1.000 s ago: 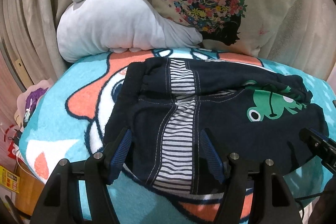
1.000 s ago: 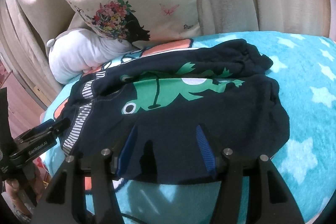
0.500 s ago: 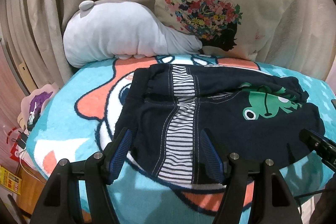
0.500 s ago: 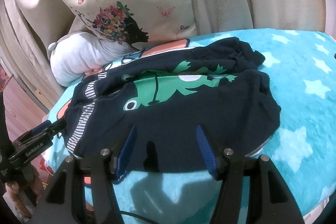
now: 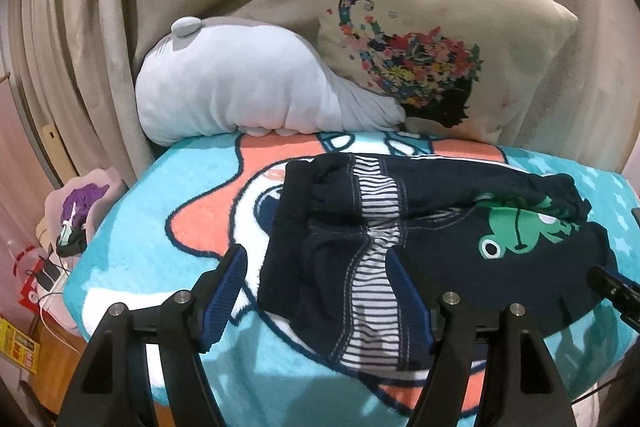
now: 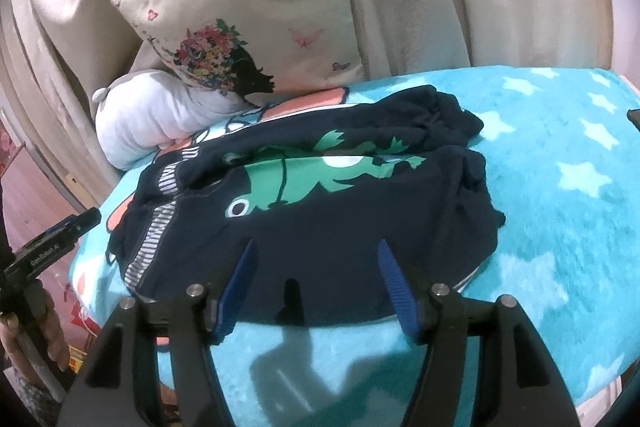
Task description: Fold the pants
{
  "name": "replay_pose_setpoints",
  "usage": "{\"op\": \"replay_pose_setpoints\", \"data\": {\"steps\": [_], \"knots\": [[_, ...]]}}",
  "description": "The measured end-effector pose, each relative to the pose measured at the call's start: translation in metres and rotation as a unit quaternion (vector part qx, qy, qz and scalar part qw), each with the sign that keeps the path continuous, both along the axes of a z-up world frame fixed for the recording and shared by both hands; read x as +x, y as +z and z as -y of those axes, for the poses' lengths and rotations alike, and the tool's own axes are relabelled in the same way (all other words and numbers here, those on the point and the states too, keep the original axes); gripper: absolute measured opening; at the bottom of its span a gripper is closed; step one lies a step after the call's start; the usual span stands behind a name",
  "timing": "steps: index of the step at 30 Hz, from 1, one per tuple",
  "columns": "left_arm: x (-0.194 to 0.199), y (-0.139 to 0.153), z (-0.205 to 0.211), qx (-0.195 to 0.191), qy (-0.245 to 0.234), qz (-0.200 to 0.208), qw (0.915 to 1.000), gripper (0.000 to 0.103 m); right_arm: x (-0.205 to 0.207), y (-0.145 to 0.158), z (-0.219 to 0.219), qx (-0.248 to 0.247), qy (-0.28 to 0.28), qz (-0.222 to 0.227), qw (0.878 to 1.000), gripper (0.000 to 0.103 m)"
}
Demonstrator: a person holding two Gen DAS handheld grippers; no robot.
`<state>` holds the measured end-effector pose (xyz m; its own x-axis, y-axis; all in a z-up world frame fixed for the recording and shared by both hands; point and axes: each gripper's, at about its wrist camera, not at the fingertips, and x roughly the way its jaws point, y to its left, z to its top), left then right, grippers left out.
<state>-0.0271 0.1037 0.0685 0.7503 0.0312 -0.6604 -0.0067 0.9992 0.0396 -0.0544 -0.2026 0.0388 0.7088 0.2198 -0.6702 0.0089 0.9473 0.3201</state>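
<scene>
Pants (image 5: 432,247): dark navy, with a green frog print and a striped side panel, lying on the blanket (image 5: 160,239) in the near half, already doubled over lengthwise by the look of it. Waistband to the left, cuffs bunched to the far right.

Why so placed: the long axis runs left to right across the blanket, which puts one end within reach of each tool. The likely aim is a second fold, end to end.

Left gripper (image 5: 316,279): fingers spread wide, holding nothing. It hangs at the near edge of the waist end, the striped panel showing between its blue pads (image 5: 226,287).

Right gripper (image 6: 314,279): likewise spread and empty, poised over the near hem of the leg end, its shadow falling on the blanket just below.

Pose: both tools point away from the person toward the far side, roughly level and side by side, each seen at the edge of the other's view. A hand (image 6: 24,339) grips the left tool's handle.

Surroundings: a grey plush (image 5: 248,87) and a floral pillow (image 5: 432,39) sit against the curtain at the far edge, apart from the pants.

Judgement: neither tool has cloth in hand; a fresh grasp on the near edge seems the step ahead.
</scene>
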Motion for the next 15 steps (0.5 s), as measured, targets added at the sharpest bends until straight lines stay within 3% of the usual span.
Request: {"op": "replay_pose_setpoints", "data": {"steps": [4, 7, 11, 15], "knots": [[0.015, -0.001, -0.005, -0.013, -0.002, -0.006, 0.9999, 0.075, 0.013, -0.005, 0.008, 0.006, -0.004, -0.01, 1.0, 0.063], [0.036, 0.0, -0.006, -0.024, -0.029, -0.021, 0.9991, 0.075, 0.027, 0.001, 0.016, 0.007, -0.006, -0.009, 1.0, 0.063], [0.088, 0.005, -0.001, -0.031, -0.109, -0.058, 0.9919, 0.075, 0.066, 0.019, 0.023, -0.025, 0.019, -0.021, 0.999, 0.063], [0.147, 0.0, 0.027, -0.001, -0.172, -0.085, 0.9814, 0.075, 0.127, 0.025, 0.025, -0.068, 0.06, -0.048, 0.995, 0.064]]}}
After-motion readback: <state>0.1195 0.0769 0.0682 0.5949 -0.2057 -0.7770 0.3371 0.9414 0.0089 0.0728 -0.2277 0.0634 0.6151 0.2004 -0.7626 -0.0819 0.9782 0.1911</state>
